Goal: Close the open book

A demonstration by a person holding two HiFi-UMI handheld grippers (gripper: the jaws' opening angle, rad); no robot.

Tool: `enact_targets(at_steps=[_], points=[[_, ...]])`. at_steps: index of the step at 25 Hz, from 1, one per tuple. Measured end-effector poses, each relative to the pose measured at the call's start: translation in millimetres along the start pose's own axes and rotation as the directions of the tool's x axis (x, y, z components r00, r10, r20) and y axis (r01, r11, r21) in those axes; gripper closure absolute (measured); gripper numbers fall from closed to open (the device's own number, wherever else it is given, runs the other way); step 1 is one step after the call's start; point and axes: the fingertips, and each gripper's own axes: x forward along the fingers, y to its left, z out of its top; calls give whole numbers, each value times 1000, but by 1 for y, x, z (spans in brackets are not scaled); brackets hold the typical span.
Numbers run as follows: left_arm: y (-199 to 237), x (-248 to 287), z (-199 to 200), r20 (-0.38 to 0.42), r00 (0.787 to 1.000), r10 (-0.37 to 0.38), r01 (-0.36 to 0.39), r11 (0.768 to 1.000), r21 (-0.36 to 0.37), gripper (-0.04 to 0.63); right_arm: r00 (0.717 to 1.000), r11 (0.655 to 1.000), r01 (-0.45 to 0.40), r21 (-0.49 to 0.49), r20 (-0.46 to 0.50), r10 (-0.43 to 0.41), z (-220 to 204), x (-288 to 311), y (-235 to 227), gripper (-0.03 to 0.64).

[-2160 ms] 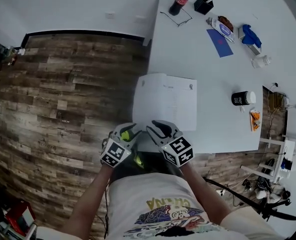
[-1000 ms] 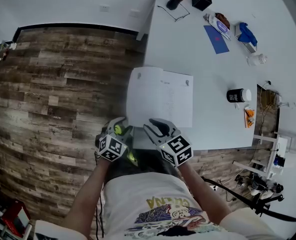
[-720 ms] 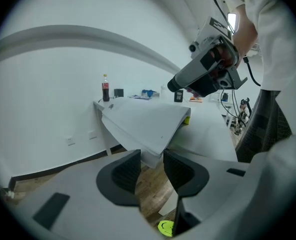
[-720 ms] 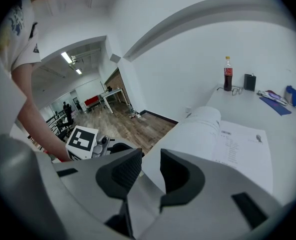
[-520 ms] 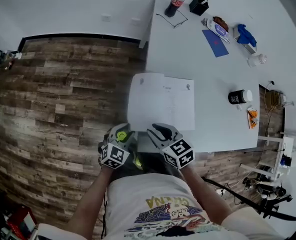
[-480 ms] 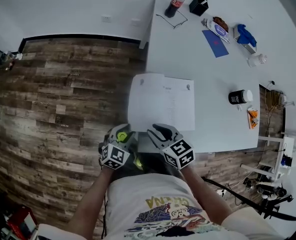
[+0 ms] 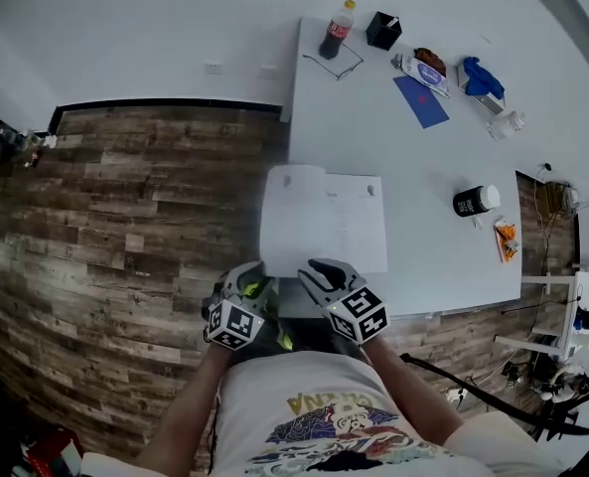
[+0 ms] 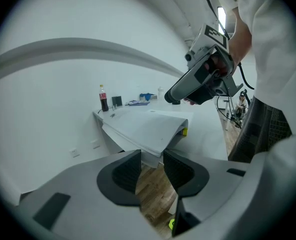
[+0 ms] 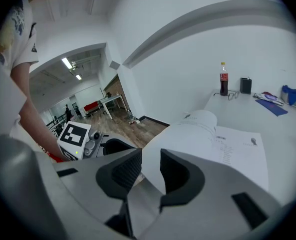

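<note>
1. The book (image 7: 324, 217) lies open and flat on the near-left corner of the white worktop (image 7: 423, 157). Its spine runs straight away from me, so the two halves sit left and right. The left half hangs out past the worktop's left edge over the wood floor (image 7: 155, 197), and its far end bulges up a bit.

2. The left tool (image 7: 251, 284) is off the worktop, just beside the book's near-left corner. Its jaws are a narrow gap apart with nothing in them. Its own view shows floor through the gap, with the overhanging corner just beyond and above.

3. The right tool (image 7: 312, 269) is at the book's near edge, roughly where the spine comes out. Its jaws have the same narrow gap. I see white page in the gap, but I can't tell if the paper is actually between the jaws or just past them. Doesn't look clamped to me.

4. Closing hasn't started.

5. My read is that the fold goes across the spine, so one half swings sideways over the other. The left tool is nearer the overhanging half and can get under it, so I'd lead with that.
</note>
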Motion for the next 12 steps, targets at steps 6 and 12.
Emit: enact_targets(at_steps=[6, 12], points=[[-3, -2, 20, -13, 1000, -17, 18, 998, 59, 451, 1000, 1000, 13, 8, 21, -13, 5, -13, -11, 520], [-11, -5, 33, -36, 998, -43, 46, 994, 96, 452, 999, 1000, 17, 25, 45, -18, 9, -26, -17, 520]])
